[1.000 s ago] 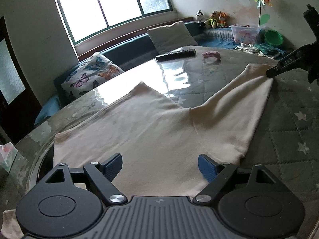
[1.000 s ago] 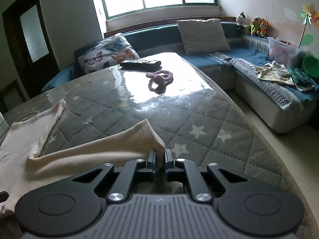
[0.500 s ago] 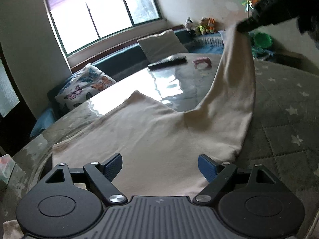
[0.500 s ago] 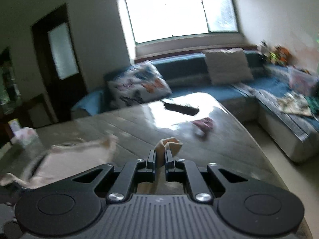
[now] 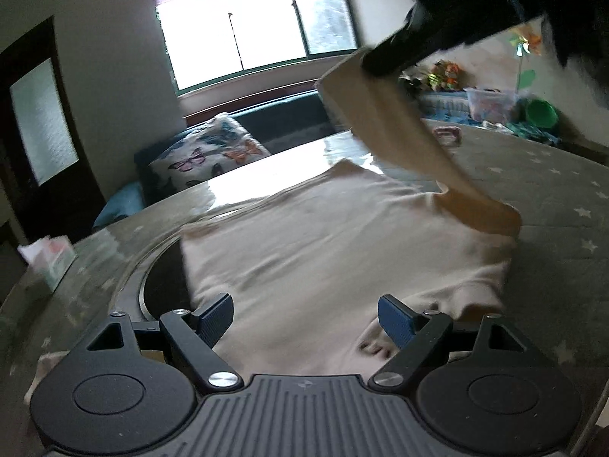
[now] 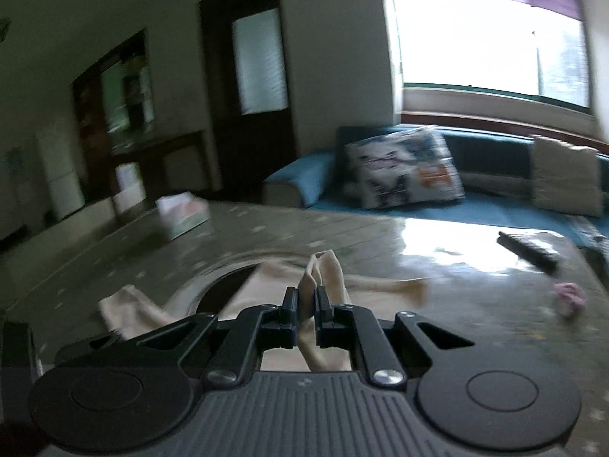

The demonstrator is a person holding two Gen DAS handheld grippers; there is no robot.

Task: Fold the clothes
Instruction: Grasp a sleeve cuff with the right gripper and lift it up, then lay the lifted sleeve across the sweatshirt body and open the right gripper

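A cream garment lies spread on the quilted, glass-topped table. Its sleeve is lifted high and stretched up to the right gripper, which shows as a dark shape at the upper right of the left wrist view. In the right wrist view the right gripper is shut on the sleeve end, cloth poking out between the pads. My left gripper stands open just above the garment's near edge, nothing between its blue pads.
A tissue box sits at the table's left. A remote and a small pink thing lie on the far side. A blue sofa with cushions runs under the window. A round dark opening shows under the garment's left edge.
The right gripper has lifted the sleeve off the table and swung it up and left over the garment. The left gripper's view has shifted along the near edge; its jaws stay open.
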